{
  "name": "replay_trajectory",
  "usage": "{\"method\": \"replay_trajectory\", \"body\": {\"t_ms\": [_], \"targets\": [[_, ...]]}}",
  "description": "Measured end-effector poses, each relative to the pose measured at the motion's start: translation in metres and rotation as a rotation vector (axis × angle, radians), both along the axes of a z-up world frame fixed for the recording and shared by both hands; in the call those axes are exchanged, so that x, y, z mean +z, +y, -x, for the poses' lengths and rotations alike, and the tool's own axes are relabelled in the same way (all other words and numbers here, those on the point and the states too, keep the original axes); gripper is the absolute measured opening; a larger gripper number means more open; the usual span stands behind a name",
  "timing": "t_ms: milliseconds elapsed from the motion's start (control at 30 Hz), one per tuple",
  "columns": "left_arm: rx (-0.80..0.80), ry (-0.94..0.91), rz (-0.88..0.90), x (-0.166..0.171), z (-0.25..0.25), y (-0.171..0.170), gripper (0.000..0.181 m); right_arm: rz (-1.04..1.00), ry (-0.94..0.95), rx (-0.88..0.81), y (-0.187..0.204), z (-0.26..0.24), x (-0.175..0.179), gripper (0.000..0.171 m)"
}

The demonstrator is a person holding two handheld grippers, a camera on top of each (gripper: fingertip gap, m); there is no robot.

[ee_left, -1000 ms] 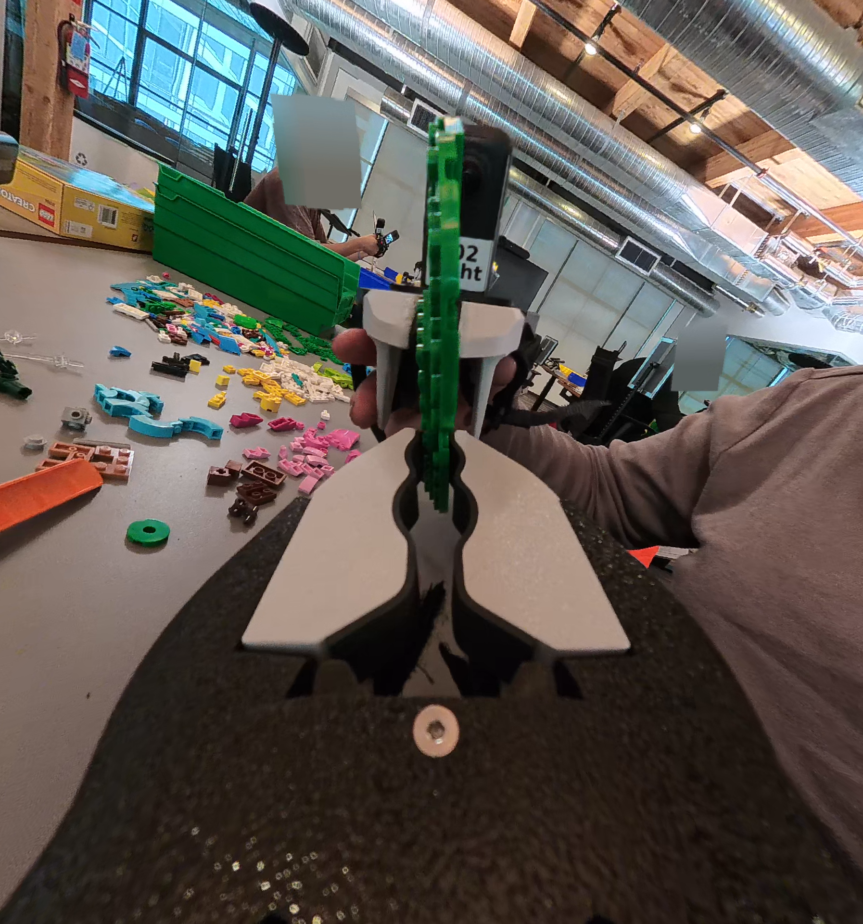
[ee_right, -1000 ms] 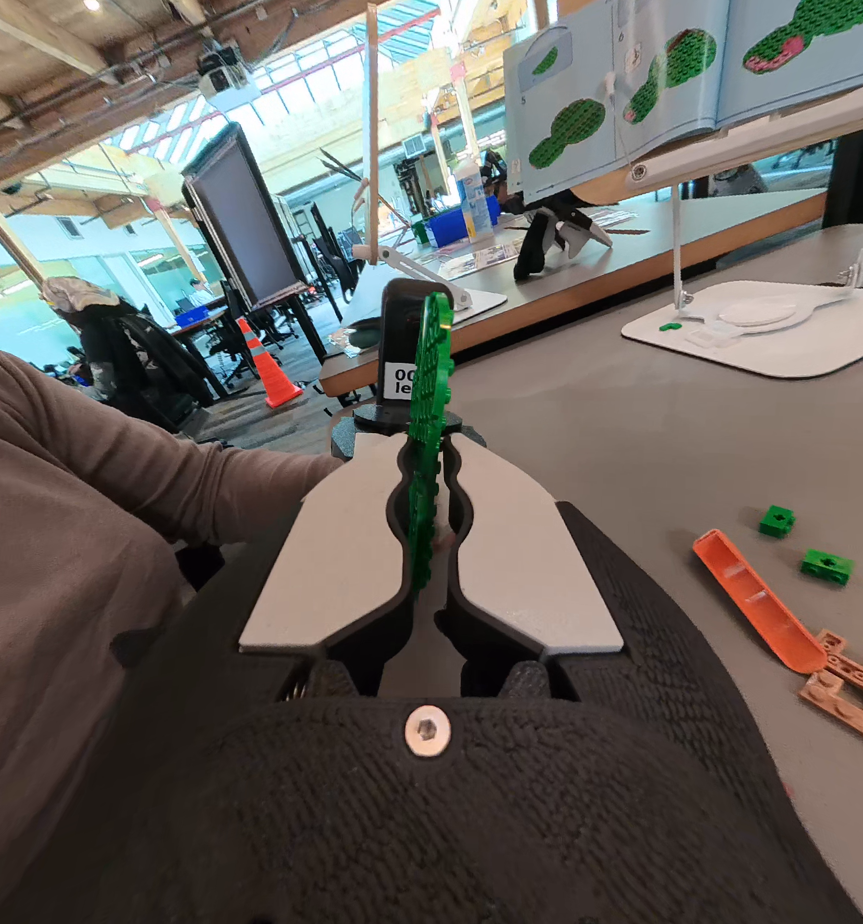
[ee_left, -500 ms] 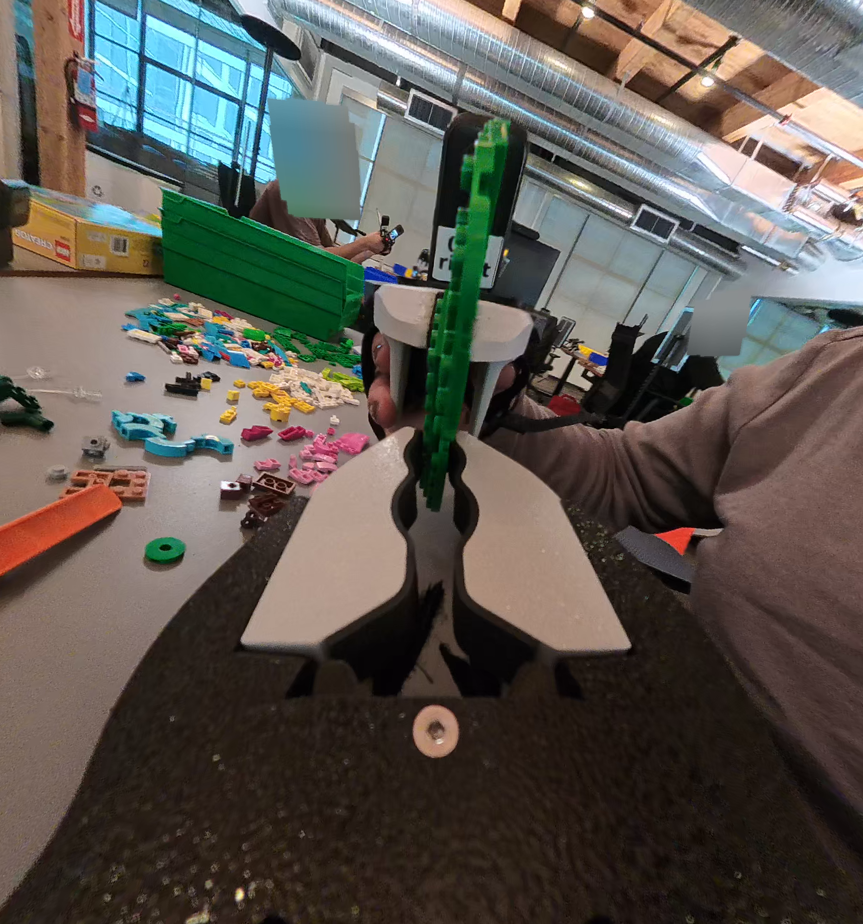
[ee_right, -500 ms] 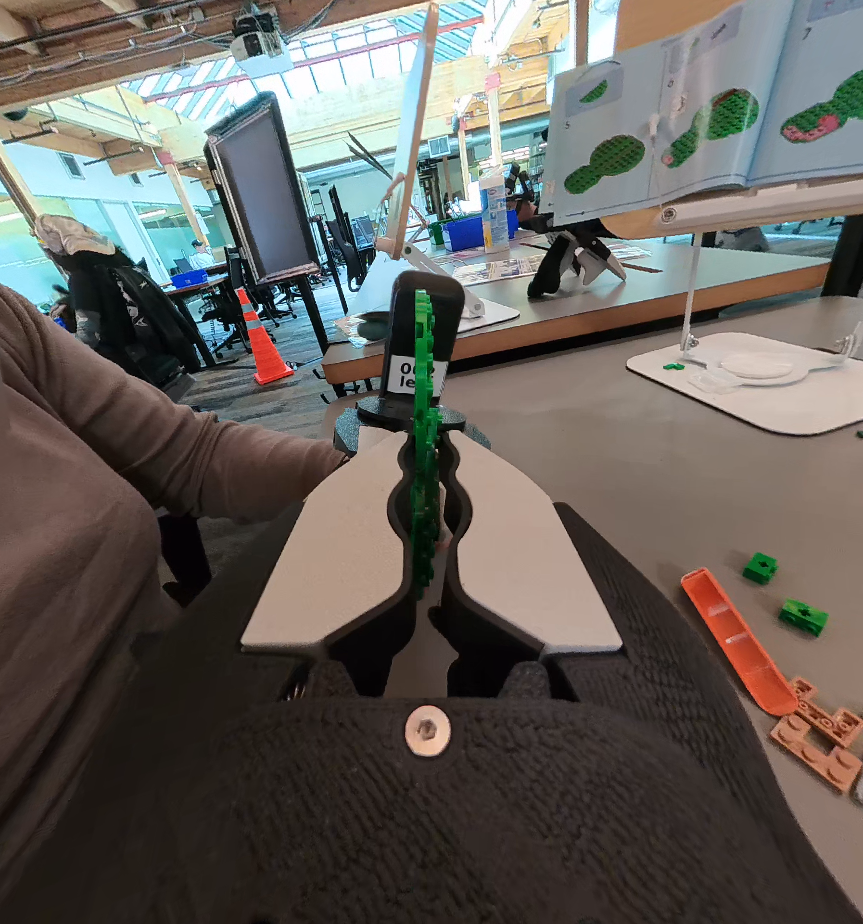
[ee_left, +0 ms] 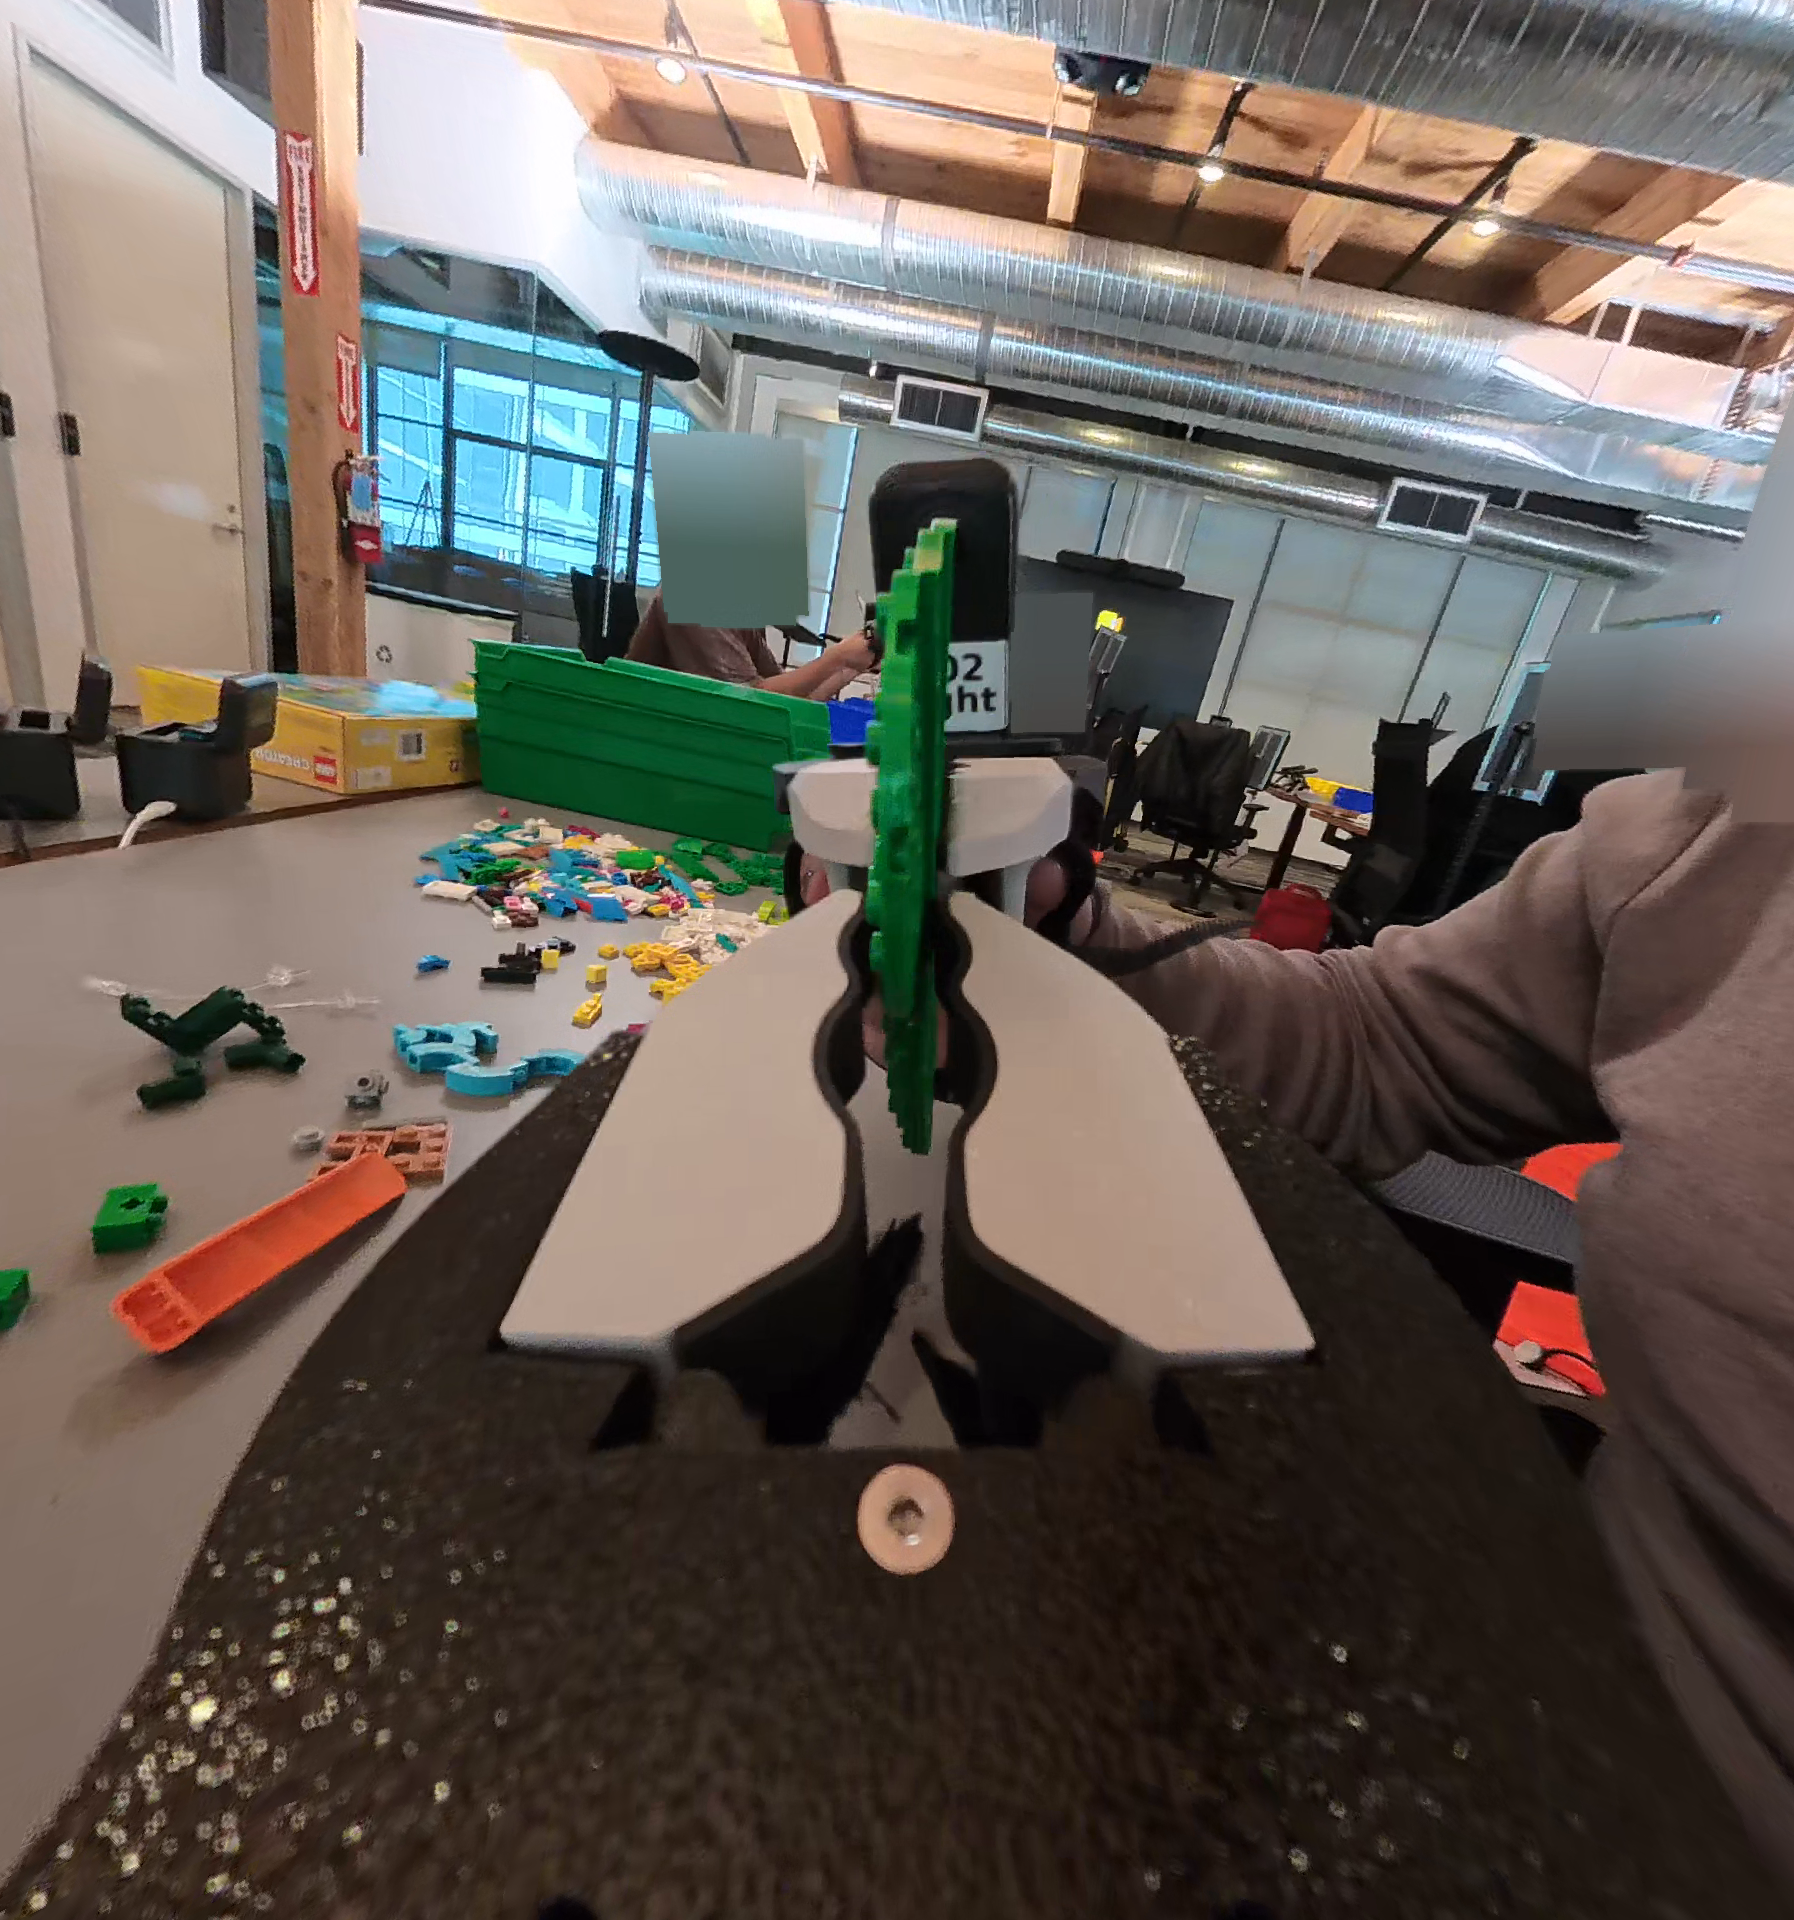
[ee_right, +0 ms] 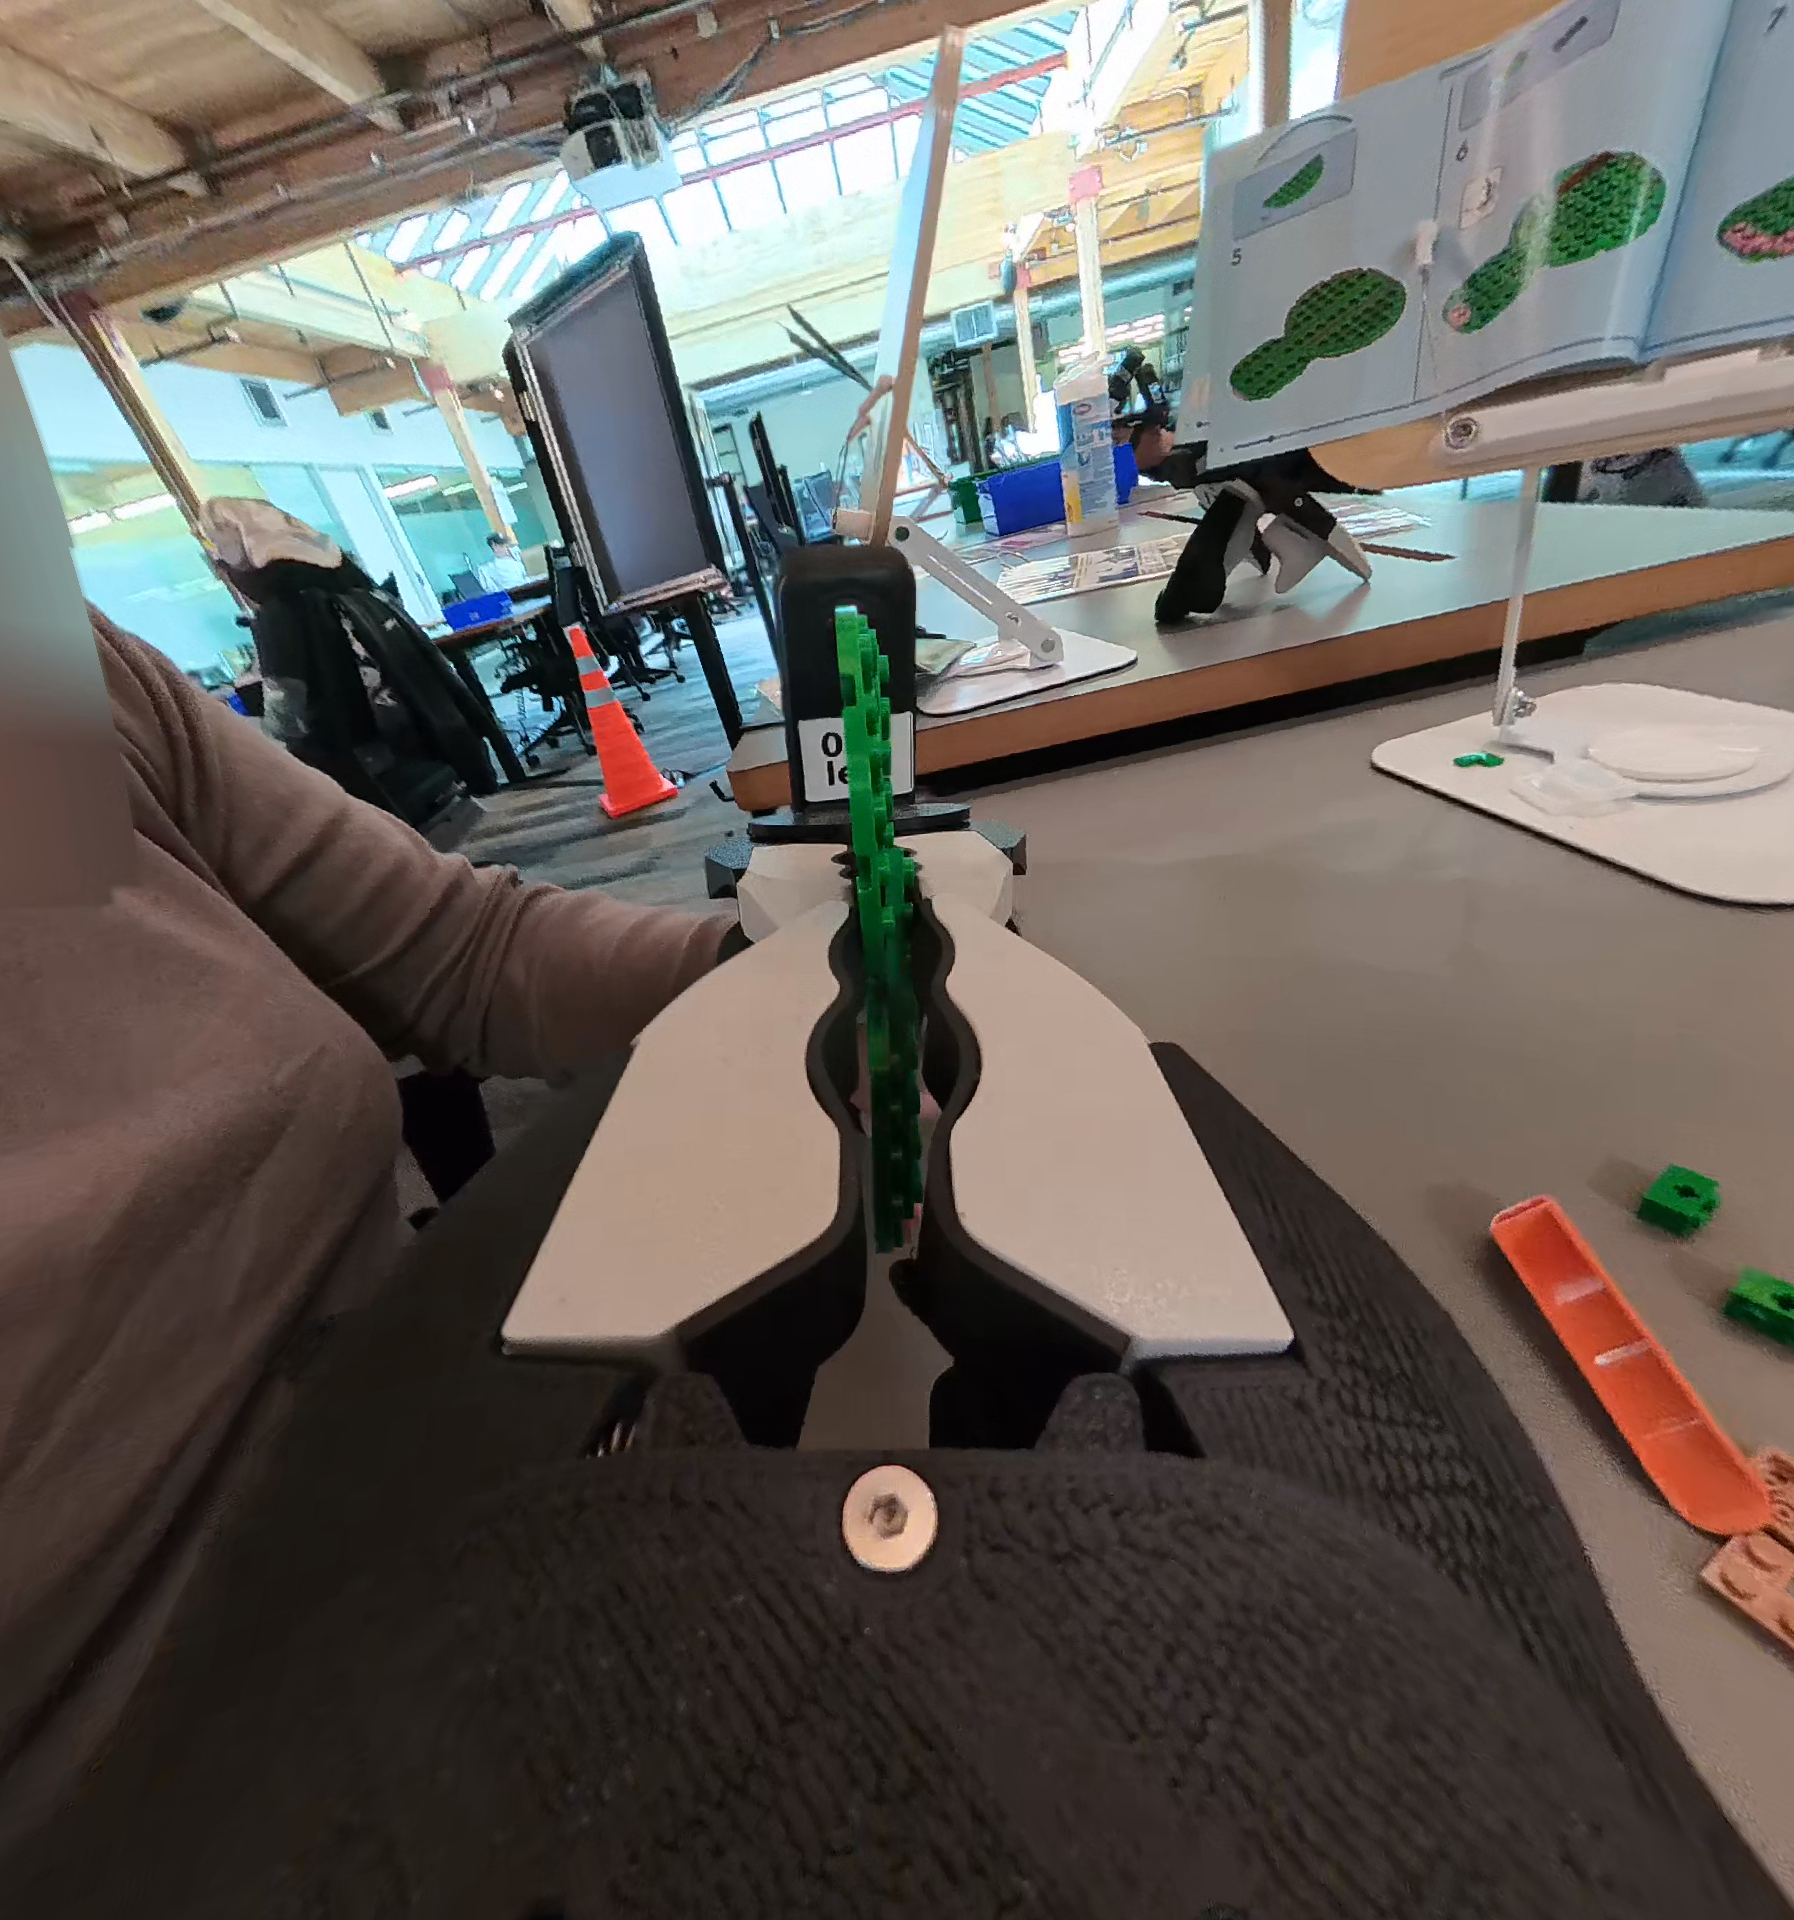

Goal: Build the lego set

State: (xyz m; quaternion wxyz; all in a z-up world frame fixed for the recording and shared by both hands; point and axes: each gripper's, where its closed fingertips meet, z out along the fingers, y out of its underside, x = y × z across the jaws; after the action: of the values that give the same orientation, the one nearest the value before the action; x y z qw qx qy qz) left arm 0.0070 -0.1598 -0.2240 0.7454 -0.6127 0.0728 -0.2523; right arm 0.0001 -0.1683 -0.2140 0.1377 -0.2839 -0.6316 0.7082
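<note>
The left gripper point(ee_left: 908, 997) and the right gripper point(ee_right: 888, 997) face each other, both clamped on one green plate assembly point(ee_left: 908, 852) held edge-on, upright, above the grey table point(ee_left: 197, 935). It looks light, thin and stiff, likely to split at seams if twisted, so gripping opposite edges suits it. Beyond it lies the loose brick pile point(ee_left: 602, 904).

An open-plan office loft: exposed timber beams point(ee_left: 1069, 156), silver air ducts point(ee_left: 1080, 260), rows of desks with office chairs point(ee_left: 1199, 805), glass partitions point(ee_left: 1329, 634), a big screen point(ee_right: 618, 436).
</note>
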Motion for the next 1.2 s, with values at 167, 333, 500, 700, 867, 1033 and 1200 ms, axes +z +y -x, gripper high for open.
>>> {"method": "replay_trajectory", "body": {"t_ms": [167,333,500,700,867,1033,1200], "targets": [[-0.006,-0.028,0.031,-0.003,0.003,0.002,0.009,0.061,-0.061,0.003,0.002,0.004,-0.004,0.007],[0.015,0.014,0.037,-0.005,0.004,0.001,0.009,0.074,-0.080,0.011,0.002,0.004,-0.006,0.007],[0.002,0.112,-0.025,-0.001,-0.008,-0.003,0.009,-0.010,0.079,0.046,-0.002,-0.008,0.000,0.007],[0.062,0.595,-0.198,0.014,-0.039,-0.019,0.009,-0.335,0.494,0.079,-0.021,-0.044,0.013,0.007],[0.102,0.918,-0.278,0.030,-0.057,-0.031,0.009,-0.518,0.690,0.075,-0.033,-0.064,0.027,0.008],[0.093,1.032,-0.304,0.036,-0.067,-0.041,0.008,-0.608,0.784,0.052,-0.042,-0.072,0.034,0.013],[0.071,1.061,-0.301,0.037,-0.073,-0.044,0.008,-0.637,0.813,0.081,-0.046,-0.080,0.034,0.010]]}}
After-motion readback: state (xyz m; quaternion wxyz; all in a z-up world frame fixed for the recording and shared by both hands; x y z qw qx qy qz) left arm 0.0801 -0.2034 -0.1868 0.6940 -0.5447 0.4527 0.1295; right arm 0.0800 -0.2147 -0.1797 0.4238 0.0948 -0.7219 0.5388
